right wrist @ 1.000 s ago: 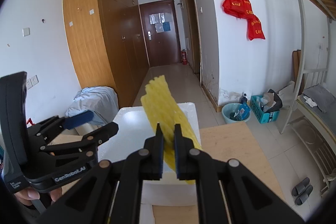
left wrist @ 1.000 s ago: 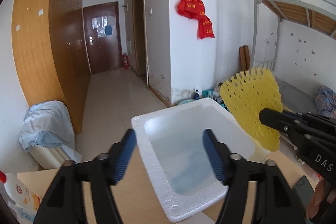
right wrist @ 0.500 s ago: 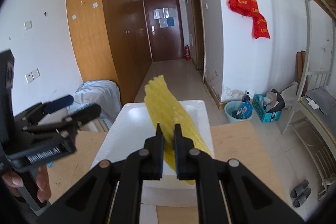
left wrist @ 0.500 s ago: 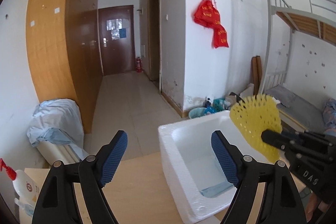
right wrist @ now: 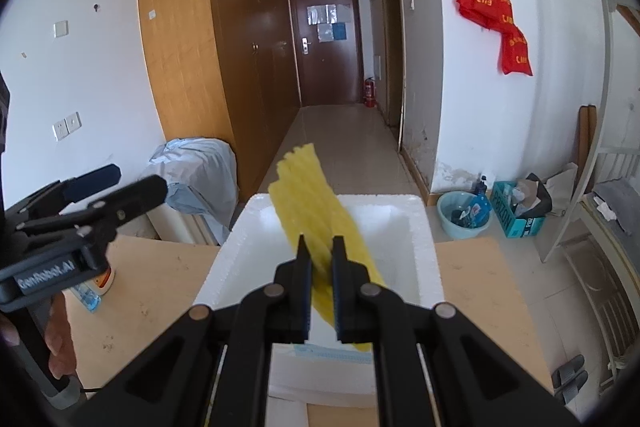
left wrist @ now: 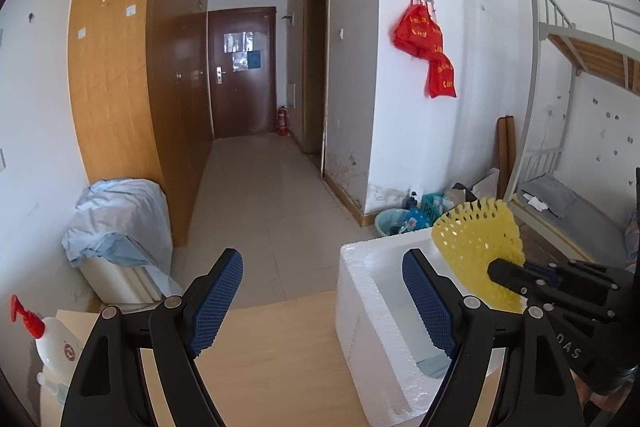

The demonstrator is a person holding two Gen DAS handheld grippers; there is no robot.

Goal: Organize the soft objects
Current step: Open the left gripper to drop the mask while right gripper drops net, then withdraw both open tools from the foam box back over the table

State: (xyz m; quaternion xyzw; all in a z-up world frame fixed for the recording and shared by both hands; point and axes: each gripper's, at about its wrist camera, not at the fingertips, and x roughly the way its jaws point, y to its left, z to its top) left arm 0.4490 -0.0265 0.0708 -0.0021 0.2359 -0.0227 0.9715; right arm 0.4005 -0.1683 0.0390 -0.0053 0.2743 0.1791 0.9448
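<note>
the right hand-held gripper point(right wrist: 320, 259) pinches a yellow foam net point(right wrist: 316, 203) just above the white foam box point(right wrist: 424, 227) ahead. the left hand-held gripper point(left wrist: 322, 291), spread and holding nothing, hovers over the wooden surface point(left wrist: 272, 347) beside the box.

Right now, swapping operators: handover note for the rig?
Right gripper: shut on the yellow foam net, held above the white foam box.
Left gripper: open, empty, left of the box over the wooden table.
Done: net picked up and brought over the box; something pale blue already lies inside.
Left: lower and release the net into the box. No other soft items in view.
</note>
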